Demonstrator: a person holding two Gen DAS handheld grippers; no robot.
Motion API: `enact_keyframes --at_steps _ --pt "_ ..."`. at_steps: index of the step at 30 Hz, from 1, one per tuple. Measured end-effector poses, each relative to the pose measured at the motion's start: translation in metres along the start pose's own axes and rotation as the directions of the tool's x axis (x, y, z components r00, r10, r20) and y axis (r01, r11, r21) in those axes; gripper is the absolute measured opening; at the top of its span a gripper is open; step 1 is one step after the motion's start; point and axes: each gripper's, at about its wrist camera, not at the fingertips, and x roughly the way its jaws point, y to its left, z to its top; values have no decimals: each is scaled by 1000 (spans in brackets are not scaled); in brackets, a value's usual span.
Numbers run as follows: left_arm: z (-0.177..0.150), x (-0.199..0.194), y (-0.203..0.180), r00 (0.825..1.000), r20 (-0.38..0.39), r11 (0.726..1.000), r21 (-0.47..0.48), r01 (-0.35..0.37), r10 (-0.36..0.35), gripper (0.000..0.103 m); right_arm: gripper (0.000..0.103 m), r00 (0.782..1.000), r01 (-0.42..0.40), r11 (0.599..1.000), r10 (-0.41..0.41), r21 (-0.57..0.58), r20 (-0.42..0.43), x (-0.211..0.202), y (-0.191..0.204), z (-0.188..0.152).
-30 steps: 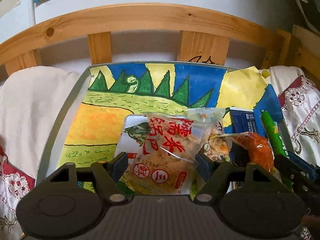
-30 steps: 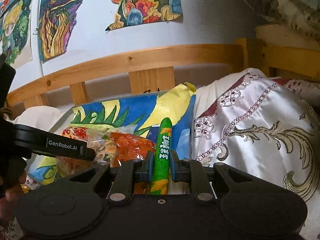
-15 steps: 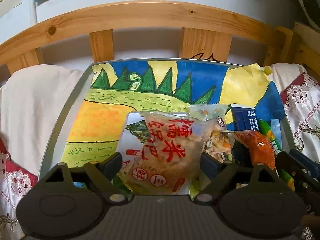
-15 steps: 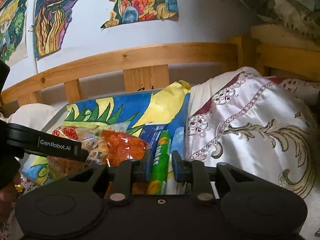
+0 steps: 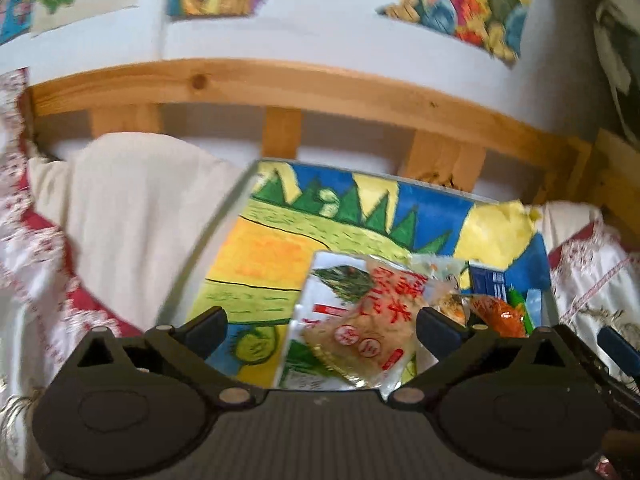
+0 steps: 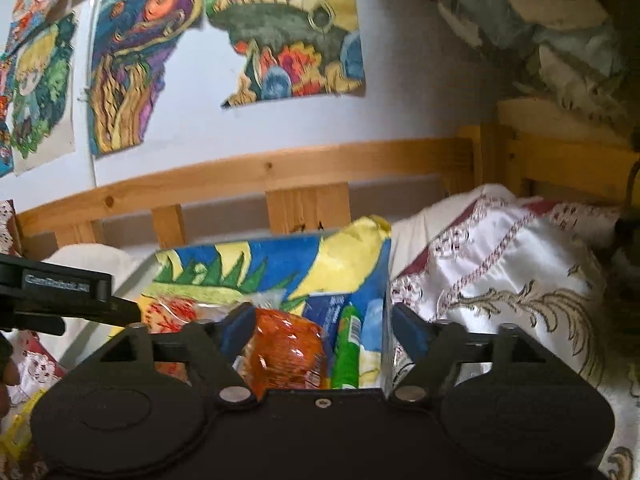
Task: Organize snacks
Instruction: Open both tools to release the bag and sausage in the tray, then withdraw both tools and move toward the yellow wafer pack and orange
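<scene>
Clear rice-cracker packet [image 5: 370, 322] with red characters and round red seals, lying flat at lower centre of the left wrist view, tilted, on top of a white packet [image 5: 320, 308] printed in green. Beside it to the right, a small clear bag of mixed bits [image 5: 450, 300], partly hidden. Further right, an orange-red snack bag [image 6: 288, 354], shiny and crinkled, at lower centre of the right wrist view. Just right of that, a green tube [image 6: 347, 350] lying lengthwise, label unreadable. Behind both, a dark blue box [image 6: 326, 312], only its top showing.
</scene>
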Motion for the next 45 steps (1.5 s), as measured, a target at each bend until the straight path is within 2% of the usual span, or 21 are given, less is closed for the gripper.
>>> enact_keyframes --at_steps 4,7,18,26,29,32,36,45 --pt "1 -27 21 999 36 999 -50 0 2 102 97 998 -3 999 5 -38 56 -22 10 1" --pt "-1 -45 32 998 60 999 -47 -4 6 102 102 996 -7 997 14 -77 93 -41 19 -1" --pt "-35 -115 64 989 144 998 52 -27 19 103 102 987 -67 990 84 -123 140 -100 56 -5" --pt "-67 -153 82 985 172 992 119 -36 15 103 102 984 -131 980 148 -150 103 -139 83 -19" --pt "-80 -161 88 985 169 991 122 -55 34 103 102 982 -148 973 165 -179 87 -152 93 -27" --pt "-94 -169 95 985 166 991 112 -69 50 103 102 983 -153 970 169 -187 73 -165 100 -32" --pt "-110 -180 101 986 163 989 137 -58 35 103 102 985 -160 974 169 -162 45 -178 104 -38" --pt "-130 -183 115 992 124 987 150 -55 37 103 102 986 -163 976 158 -145 -49 -191 112 -56"
